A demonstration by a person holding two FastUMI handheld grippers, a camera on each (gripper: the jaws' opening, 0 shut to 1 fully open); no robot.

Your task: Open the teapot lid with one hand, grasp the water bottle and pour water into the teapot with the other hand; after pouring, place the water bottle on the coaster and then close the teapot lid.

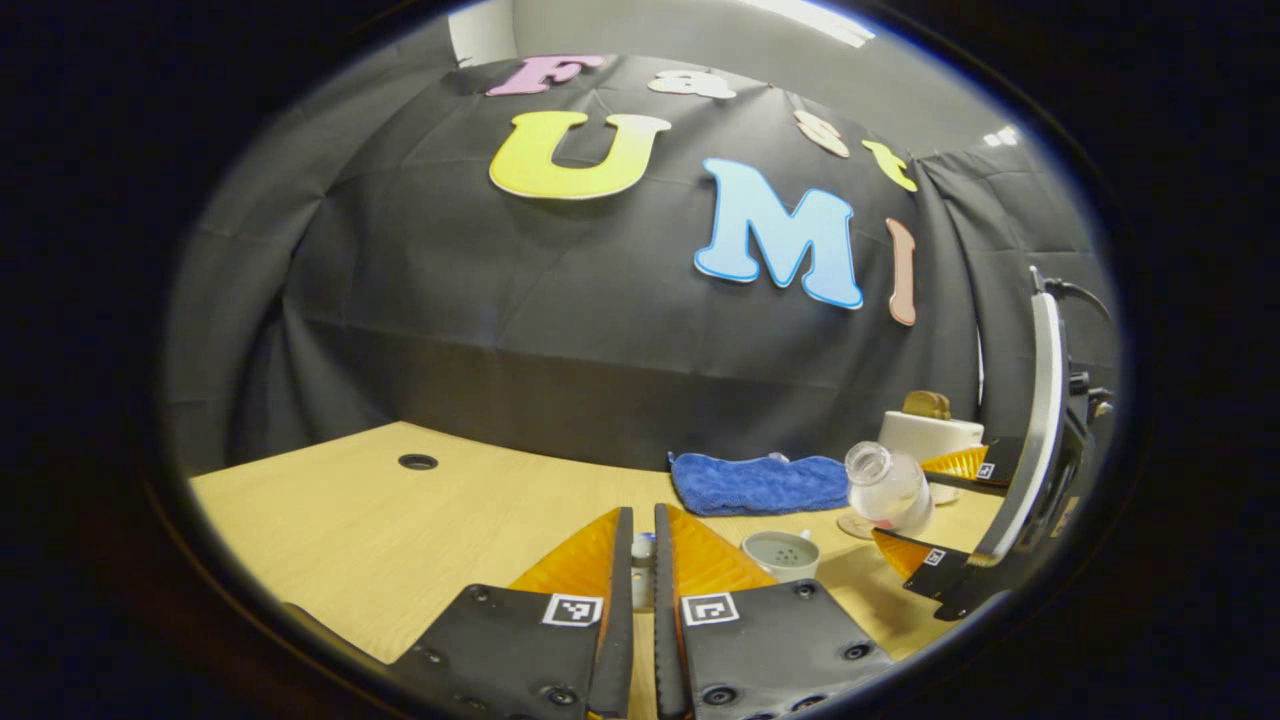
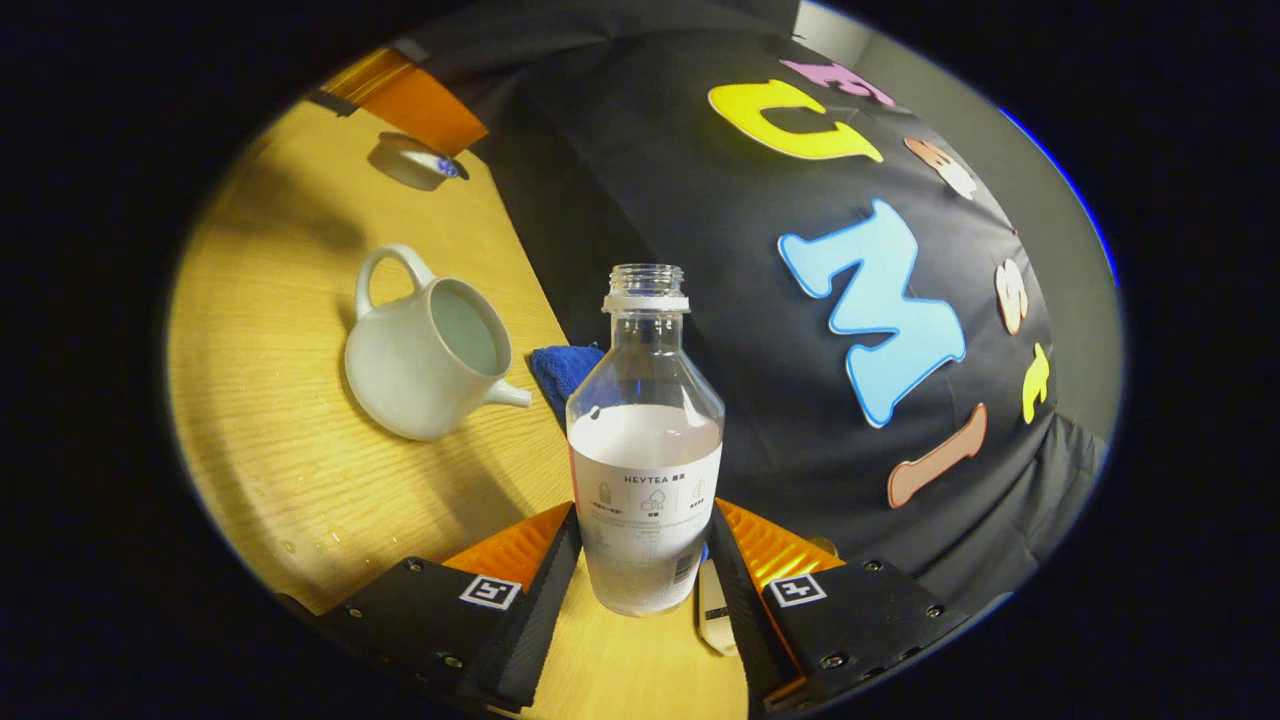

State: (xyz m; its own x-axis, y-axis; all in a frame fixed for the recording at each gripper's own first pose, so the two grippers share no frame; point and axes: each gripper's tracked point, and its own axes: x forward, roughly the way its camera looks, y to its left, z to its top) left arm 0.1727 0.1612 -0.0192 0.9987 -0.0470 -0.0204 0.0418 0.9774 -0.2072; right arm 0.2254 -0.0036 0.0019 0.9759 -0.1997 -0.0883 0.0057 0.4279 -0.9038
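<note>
Right gripper view is showing the right gripper (image 2: 645, 560) squeezing the water bottle (image 2: 645, 450), mouth tipping toward the open teapot (image 2: 430, 350) on its left; the left gripper (image 1: 642, 570) is pinching the lid (image 1: 642, 552).

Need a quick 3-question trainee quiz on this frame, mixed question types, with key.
1. True or false: the teapot has its lid on.
2. The right claw is shut on: A) blue cloth, B) water bottle, C) teapot handle.
3. Short answer: what does the left claw hold between its fingers?

Key: 1) False, the pot stands open on the table. 2) B. 3) The teapot lid, held away from the pot.
</note>
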